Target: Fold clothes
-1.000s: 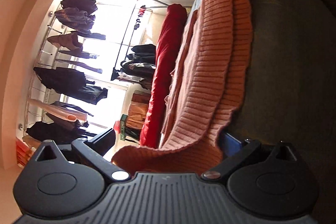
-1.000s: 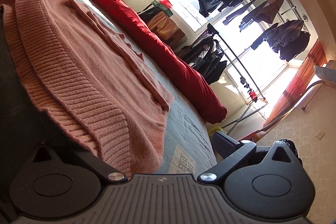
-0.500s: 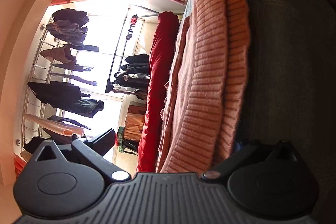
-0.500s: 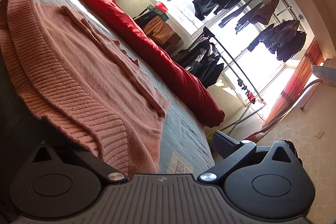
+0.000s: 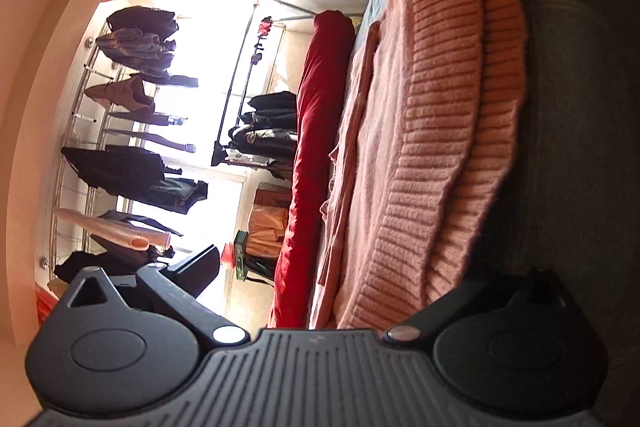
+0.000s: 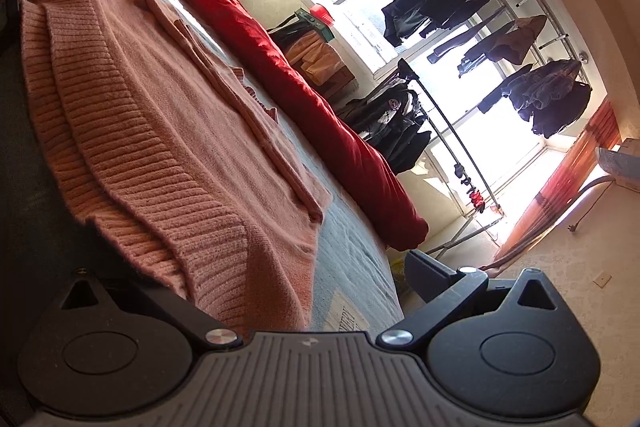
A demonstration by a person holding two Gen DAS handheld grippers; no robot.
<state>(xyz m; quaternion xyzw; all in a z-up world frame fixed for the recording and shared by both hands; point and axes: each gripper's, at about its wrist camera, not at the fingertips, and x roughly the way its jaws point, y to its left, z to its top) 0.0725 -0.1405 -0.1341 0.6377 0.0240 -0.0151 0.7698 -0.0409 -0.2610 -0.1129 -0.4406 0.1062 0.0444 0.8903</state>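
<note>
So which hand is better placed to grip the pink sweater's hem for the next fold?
Probably the right. The right tongs are open with the corner of the sweater lying between them on the bed, ready to pinch. The left tongs are open, but only a long stretch of hem is there.

— What carries everything here?

— A bed [image 6: 352, 267] with a grey-blue cover, running forward from both tongs.

— And directly on it?

— A pink knitted sweater [image 6: 168, 131], spread flat just ahead of the right tongs, its ribbed hem doubled over at the near edge. Its hem reaches right up to the left tongs too.

— Anything beyond it?

— A long red quilt roll [image 6: 288, 75], lying along the bed's far side, apart from the sweater.
</note>
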